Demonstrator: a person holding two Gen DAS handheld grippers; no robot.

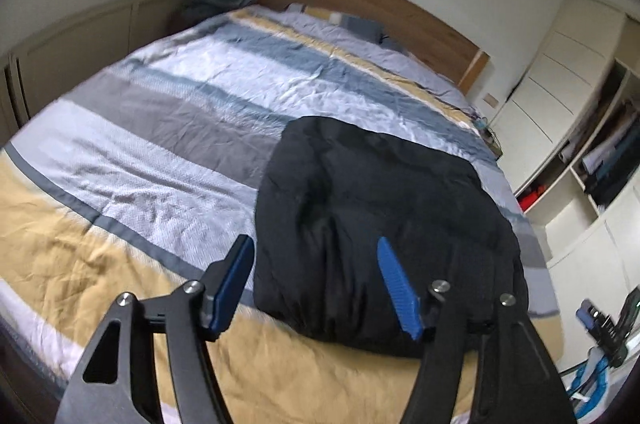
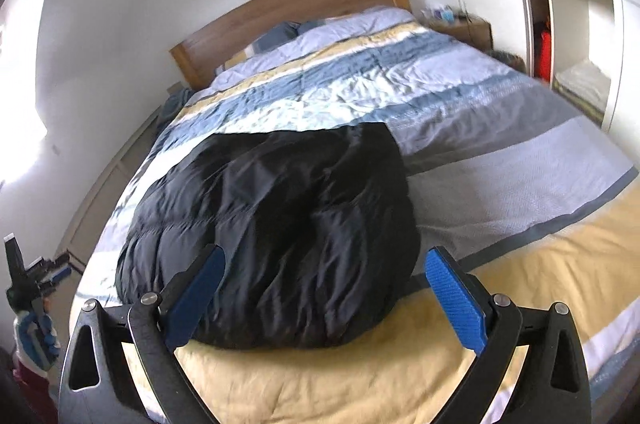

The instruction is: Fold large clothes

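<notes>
A black puffy jacket [image 1: 380, 216] lies folded into a thick bundle near the foot of the bed, on the striped duvet [image 1: 160, 144]. My left gripper [image 1: 316, 248] hovers above the bundle's near left edge, open, with nothing between its blue pads. In the right wrist view the same jacket [image 2: 272, 216] fills the middle. My right gripper [image 2: 325, 256] stands wide open above its near edge and holds nothing. The jacket's underside and inner folds are hidden.
The duvet [image 2: 500, 164] covers the whole bed up to a wooden headboard [image 1: 360, 0]. A white wardrobe with open shelves [image 1: 560, 84] stands right of the bed, with a nightstand [image 2: 464, 26] beside it. A gloved hand [image 2: 34, 334] shows at the left edge.
</notes>
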